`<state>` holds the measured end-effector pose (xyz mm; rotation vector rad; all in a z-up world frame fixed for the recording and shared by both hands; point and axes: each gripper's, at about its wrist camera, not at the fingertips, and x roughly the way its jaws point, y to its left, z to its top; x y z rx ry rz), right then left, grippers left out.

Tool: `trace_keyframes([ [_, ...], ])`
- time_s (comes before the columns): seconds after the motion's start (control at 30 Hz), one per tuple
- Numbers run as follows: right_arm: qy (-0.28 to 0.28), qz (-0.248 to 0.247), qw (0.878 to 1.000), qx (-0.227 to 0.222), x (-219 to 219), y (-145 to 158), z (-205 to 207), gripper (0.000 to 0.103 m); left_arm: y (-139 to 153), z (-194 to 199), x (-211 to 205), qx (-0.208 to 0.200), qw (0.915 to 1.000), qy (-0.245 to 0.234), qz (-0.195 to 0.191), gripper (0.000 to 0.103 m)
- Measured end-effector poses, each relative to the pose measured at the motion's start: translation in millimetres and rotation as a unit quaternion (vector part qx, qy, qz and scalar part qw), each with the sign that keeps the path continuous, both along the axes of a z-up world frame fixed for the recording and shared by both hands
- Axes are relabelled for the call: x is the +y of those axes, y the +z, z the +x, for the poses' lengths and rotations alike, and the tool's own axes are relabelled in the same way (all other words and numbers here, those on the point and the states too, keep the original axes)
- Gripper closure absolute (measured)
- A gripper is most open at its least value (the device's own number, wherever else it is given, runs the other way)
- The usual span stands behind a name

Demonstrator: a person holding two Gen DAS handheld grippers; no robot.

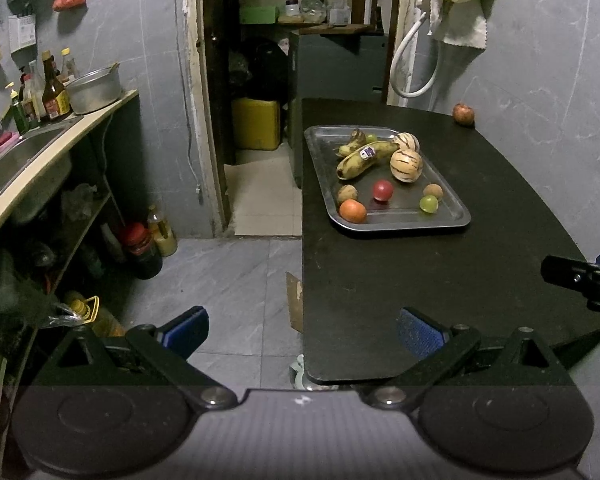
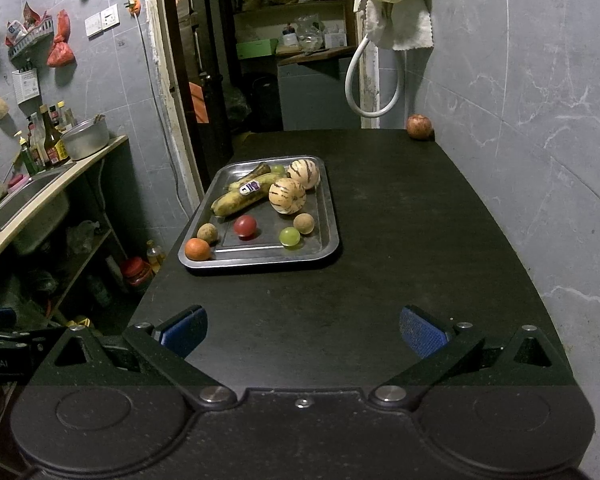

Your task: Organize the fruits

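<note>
A metal tray (image 1: 452,216) (image 2: 332,236) sits on the black table (image 1: 420,300) (image 2: 360,280). It holds bananas (image 1: 364,158) (image 2: 244,196), two striped melons (image 1: 406,165) (image 2: 287,196), a red fruit (image 1: 382,190) (image 2: 245,226), an orange fruit (image 1: 353,211) (image 2: 197,249), a green grape (image 1: 429,203) (image 2: 289,237) and small brown fruits. A red apple (image 1: 463,113) (image 2: 419,126) lies alone at the table's far right corner by the wall. My left gripper (image 1: 302,330) is open and empty near the table's front left corner. My right gripper (image 2: 303,330) is open and empty over the table's near end.
A counter with a sink (image 1: 16,160), bottles (image 1: 54,92) and a pot (image 1: 94,90) stands at the left. Jars and bottles (image 1: 144,248) stand on the floor. A doorway (image 1: 260,120) opens behind the table. The tiled wall (image 2: 540,160) borders the table's right side.
</note>
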<state>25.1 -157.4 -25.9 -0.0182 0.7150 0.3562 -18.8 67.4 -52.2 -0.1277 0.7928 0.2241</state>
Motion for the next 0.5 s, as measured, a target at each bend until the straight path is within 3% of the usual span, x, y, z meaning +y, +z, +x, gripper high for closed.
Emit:
trace_keyframes([
  [0.5,0.001,0.001,1.0,0.005,-1.8,-2.8,3.0,0.001,2.2,-0.2,-2.3,0.002,1.0,-0.005,0.001,0.001],
])
